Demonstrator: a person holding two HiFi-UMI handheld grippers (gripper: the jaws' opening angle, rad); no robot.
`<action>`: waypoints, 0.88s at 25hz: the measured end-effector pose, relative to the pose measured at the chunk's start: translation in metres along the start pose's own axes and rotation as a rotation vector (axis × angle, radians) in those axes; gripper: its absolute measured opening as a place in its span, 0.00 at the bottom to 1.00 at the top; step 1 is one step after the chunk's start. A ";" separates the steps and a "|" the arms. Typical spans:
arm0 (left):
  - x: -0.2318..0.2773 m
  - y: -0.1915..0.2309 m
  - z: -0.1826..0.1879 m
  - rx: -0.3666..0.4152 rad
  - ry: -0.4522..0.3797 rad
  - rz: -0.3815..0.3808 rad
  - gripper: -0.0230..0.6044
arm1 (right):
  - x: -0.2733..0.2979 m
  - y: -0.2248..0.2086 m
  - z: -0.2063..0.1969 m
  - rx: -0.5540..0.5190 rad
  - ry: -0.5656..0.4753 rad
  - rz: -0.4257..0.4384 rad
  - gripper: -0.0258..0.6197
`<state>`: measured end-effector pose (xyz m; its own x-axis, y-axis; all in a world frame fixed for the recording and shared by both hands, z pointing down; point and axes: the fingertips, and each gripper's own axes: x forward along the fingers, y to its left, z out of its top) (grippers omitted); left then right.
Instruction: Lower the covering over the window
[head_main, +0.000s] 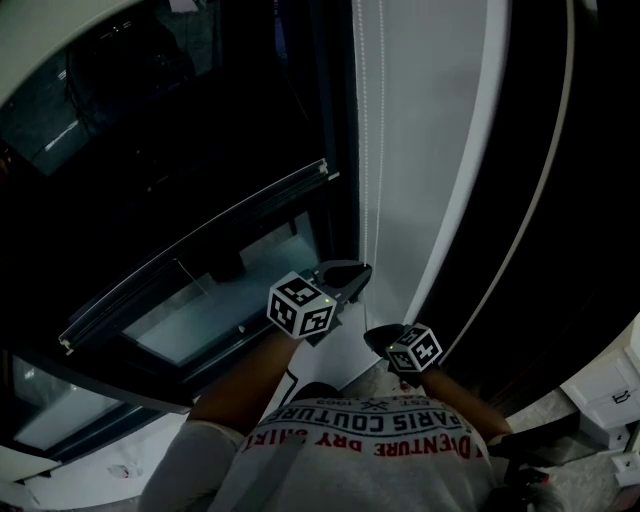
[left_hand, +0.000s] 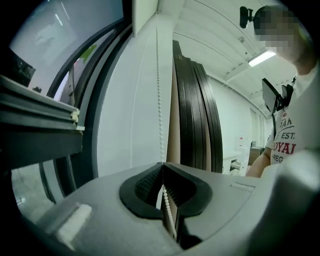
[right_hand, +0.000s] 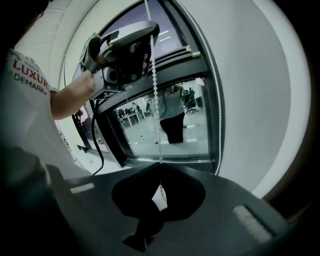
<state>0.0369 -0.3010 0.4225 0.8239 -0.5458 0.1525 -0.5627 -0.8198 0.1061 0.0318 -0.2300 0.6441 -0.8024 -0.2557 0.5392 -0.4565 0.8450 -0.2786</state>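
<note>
Window covering (head_main: 197, 252): only its bottom rail (left_hand: 40, 120) reads clearly, a bar lying across the window glass (right_hand: 165, 135) to the left of the bead chain (head_main: 365, 150). Above the rail, the head view is too dark to separate fabric from glass, and the top of the covering is cut off by the frame edge. In that view the chain shows as faint strands against the pale wall; its upper end runs out of frame and its lower end is hidden behind the grippers. The left gripper (left_hand: 163, 165) is clenched on the chain, with beads passing between its ribbed pads. The right gripper (right_hand: 159, 167) is likewise clamped on the chain, lower down than the left gripper; its pads are in shadow. To the right of the chain stand dark panels (left_hand: 197, 115), their tops cut off.
</note>
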 end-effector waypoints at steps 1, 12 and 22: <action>0.000 0.000 -0.007 -0.015 0.002 0.001 0.05 | 0.003 0.002 -0.007 0.001 0.012 0.004 0.05; -0.007 0.003 -0.018 -0.052 -0.033 0.010 0.05 | -0.017 0.003 0.024 -0.040 -0.057 0.011 0.30; -0.002 -0.014 -0.017 -0.026 -0.012 -0.029 0.05 | -0.137 0.021 0.221 -0.211 -0.472 -0.023 0.29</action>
<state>0.0418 -0.2849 0.4376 0.8404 -0.5243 0.1372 -0.5403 -0.8304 0.1359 0.0473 -0.2809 0.3884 -0.9012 -0.4184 0.1127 -0.4278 0.9005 -0.0777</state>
